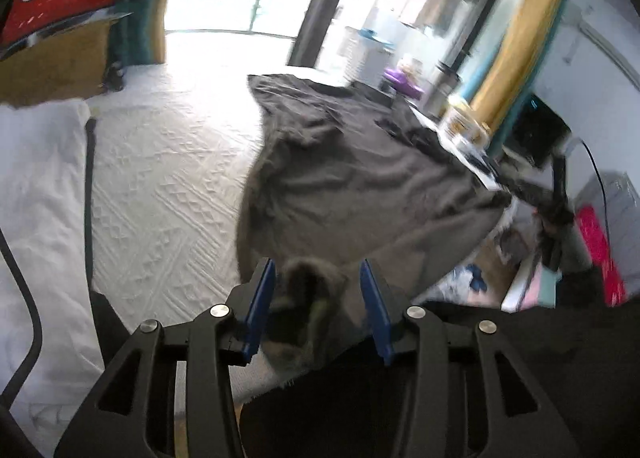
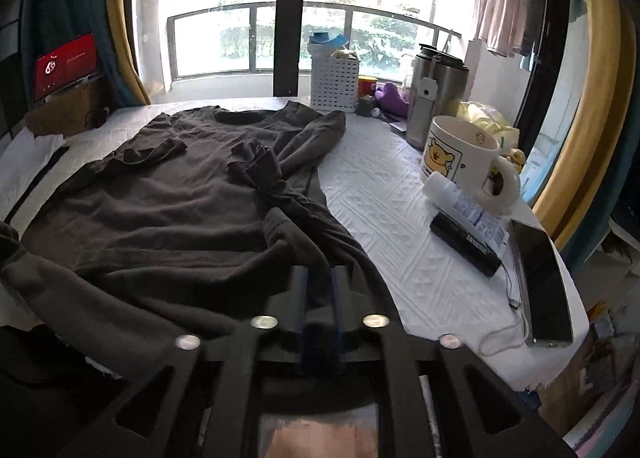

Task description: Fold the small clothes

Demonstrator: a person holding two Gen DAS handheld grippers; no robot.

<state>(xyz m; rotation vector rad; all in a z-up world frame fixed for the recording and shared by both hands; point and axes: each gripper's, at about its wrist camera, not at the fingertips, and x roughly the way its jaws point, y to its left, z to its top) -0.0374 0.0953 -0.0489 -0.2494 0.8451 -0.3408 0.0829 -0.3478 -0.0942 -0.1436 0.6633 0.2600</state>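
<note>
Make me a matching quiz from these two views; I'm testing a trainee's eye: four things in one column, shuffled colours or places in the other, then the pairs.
Things:
1. shirt
2. mug
3. basket
4. phone

Descriptions:
A. white, perforated, at the far edge by the window
B. dark grey-brown, spread over the white tablecloth
C. lying near the right edge with a cable plugged in
D. white with a yellow bear picture

Pairs: 1-B, 2-D, 3-A, 4-C
</note>
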